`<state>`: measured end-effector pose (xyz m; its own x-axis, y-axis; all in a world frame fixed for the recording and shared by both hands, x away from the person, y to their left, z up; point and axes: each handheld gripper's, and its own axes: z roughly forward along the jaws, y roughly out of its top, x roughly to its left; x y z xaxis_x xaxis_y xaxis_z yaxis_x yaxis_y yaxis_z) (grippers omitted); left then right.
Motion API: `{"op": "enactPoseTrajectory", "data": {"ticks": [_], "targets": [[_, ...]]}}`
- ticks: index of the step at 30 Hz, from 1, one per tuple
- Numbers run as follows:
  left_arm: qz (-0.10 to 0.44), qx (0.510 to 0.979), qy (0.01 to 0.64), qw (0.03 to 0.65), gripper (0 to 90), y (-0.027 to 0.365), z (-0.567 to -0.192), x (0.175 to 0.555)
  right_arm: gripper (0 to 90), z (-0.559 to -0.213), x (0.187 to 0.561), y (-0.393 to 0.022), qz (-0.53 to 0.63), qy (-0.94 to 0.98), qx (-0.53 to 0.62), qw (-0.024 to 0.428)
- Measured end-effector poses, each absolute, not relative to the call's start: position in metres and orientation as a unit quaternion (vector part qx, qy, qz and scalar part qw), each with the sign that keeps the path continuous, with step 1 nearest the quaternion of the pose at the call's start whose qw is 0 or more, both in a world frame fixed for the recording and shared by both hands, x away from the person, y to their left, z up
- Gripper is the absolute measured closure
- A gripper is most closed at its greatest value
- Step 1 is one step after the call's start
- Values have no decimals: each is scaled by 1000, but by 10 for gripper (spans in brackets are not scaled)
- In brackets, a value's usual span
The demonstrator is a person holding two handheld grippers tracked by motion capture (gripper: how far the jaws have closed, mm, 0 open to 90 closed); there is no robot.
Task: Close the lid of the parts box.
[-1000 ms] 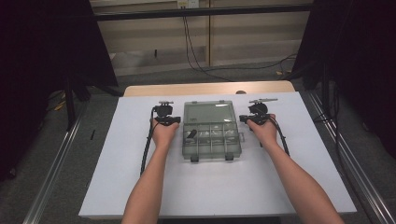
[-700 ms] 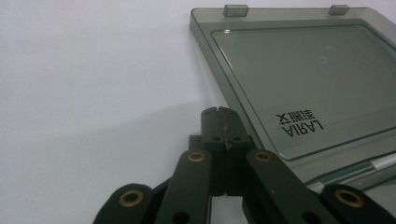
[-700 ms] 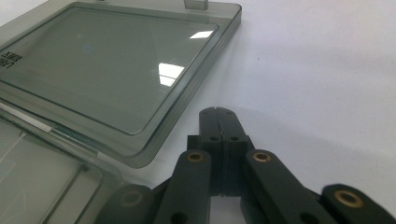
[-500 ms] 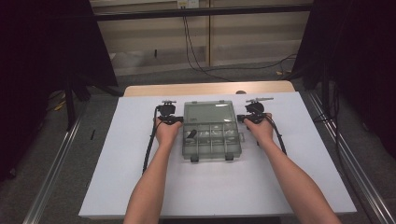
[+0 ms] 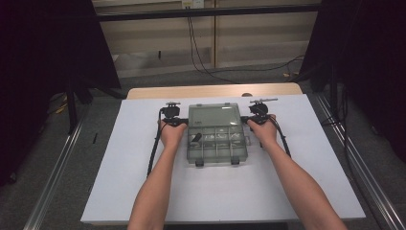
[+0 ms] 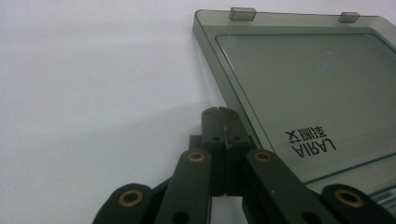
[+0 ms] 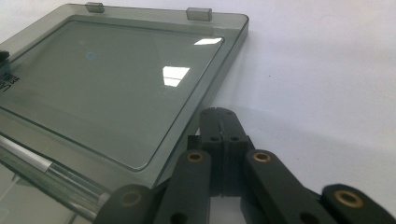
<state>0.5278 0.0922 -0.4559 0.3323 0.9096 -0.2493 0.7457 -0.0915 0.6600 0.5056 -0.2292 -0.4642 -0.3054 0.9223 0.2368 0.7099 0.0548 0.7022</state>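
- A big white table (image 5: pixel 143 191) carries everything
- A grey see-through box (image 5: pixel 214 143) sits in the middle of the table, nearer the far edge. Its lid (image 5: pixel 214 115) is open and lies flat toward the far edge
- The box has small compartments with little parts inside, too small to tell what they are
- The left gripper (image 5: pixel 178 121) is just beside the left edge of the lid. Its jaws are pressed together with nothing between them
- The right gripper (image 5: pixel 250 119) is just beside the right edge of the lid. Its jaws are pressed together too, and hold nothing
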Motion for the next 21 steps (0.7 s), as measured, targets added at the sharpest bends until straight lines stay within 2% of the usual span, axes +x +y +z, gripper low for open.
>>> {"op": "enactPoseTrajectory", "data": {"ticks": [21], "targets": [[113, 727, 572, 364, 900, 91, -456, 536, 900, -467, 514, -231, 392, 701, 579, 139]]}}
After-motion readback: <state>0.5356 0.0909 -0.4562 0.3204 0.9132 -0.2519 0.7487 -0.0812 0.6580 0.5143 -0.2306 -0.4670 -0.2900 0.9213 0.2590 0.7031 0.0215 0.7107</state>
